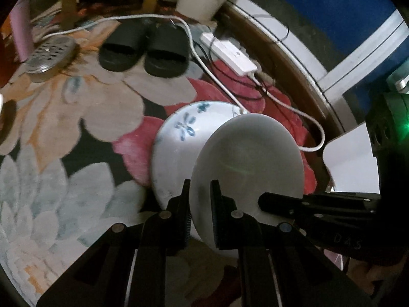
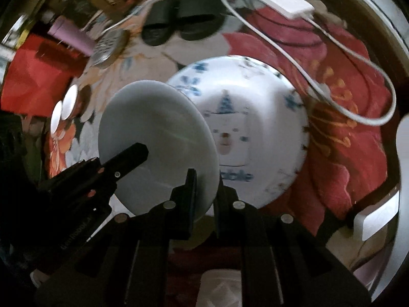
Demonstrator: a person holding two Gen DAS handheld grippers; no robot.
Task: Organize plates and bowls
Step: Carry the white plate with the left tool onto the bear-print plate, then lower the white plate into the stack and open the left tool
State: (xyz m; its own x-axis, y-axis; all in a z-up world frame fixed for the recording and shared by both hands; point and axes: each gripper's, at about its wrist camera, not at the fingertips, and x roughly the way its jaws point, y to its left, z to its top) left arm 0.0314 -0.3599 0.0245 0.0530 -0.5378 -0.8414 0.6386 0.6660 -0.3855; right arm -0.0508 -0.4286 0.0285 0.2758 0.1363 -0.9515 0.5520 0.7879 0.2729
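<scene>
Left gripper [image 1: 200, 192]: fingers clamped on the near rim of the plain white plate [image 1: 246, 158], edge pinched between the pads. Right gripper [image 2: 205, 181]: fingers clamped on the same plate's rim from the opposite side; in the left wrist view its black fingers [image 1: 271, 200] come in from 3 o'clock. The plate is held tilted above the floral carpet [image 1: 64, 117]. Just behind it, at 11 o'clock in the left wrist view, lies the patterned plate [image 1: 179, 138], blue print on white, partly covered by the plain one. Farther, at 12 o'clock: black slippers [image 1: 144, 51], a white cable [image 1: 204, 64], a white power strip [image 1: 230, 52].
</scene>
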